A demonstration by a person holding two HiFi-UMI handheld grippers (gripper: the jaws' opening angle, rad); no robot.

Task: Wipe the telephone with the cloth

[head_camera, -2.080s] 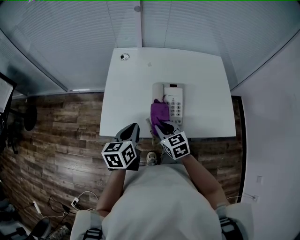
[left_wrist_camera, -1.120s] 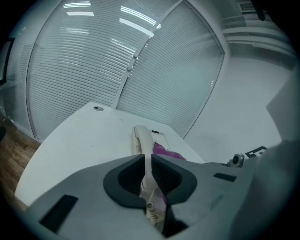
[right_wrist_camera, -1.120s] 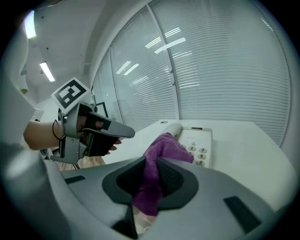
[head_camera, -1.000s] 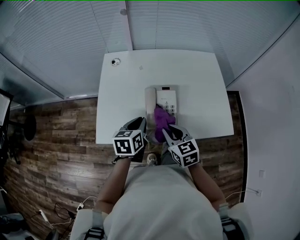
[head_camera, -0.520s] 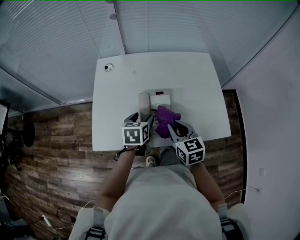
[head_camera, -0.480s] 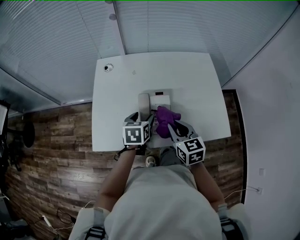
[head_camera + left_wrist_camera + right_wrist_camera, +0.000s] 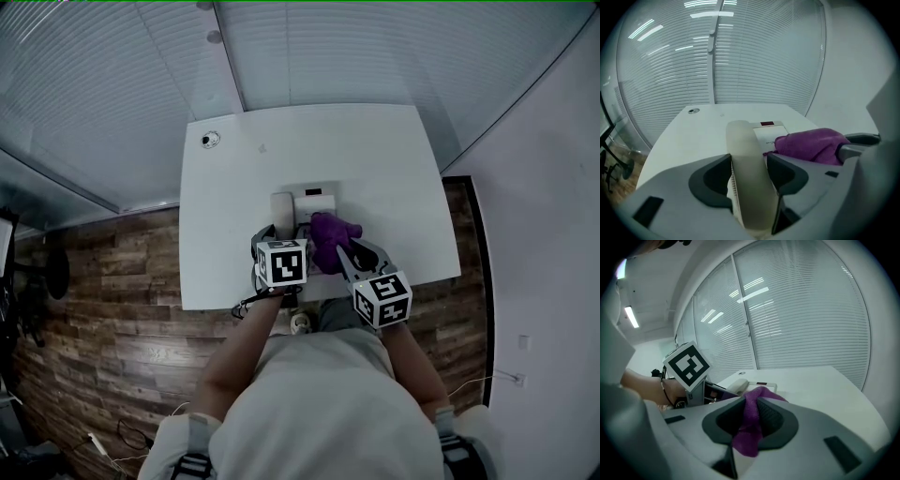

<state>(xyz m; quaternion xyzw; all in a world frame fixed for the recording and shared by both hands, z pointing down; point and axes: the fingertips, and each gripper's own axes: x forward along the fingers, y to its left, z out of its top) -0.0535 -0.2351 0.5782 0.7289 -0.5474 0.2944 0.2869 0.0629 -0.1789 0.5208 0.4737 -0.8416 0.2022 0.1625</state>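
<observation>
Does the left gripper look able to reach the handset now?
Likely yes: the fingers of the left gripper, just closing, meet the handset on both sides; the cloth sits beside it, not across.

telephone [image 7: 320, 201] on table [image 7: 375, 159], front edge | cloth [image 7: 328, 242] right of handset [image 7: 282, 208]

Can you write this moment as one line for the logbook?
left tool: jaws just been closing, handset between them | right tool: shut on cloth | phone: on table
</observation>
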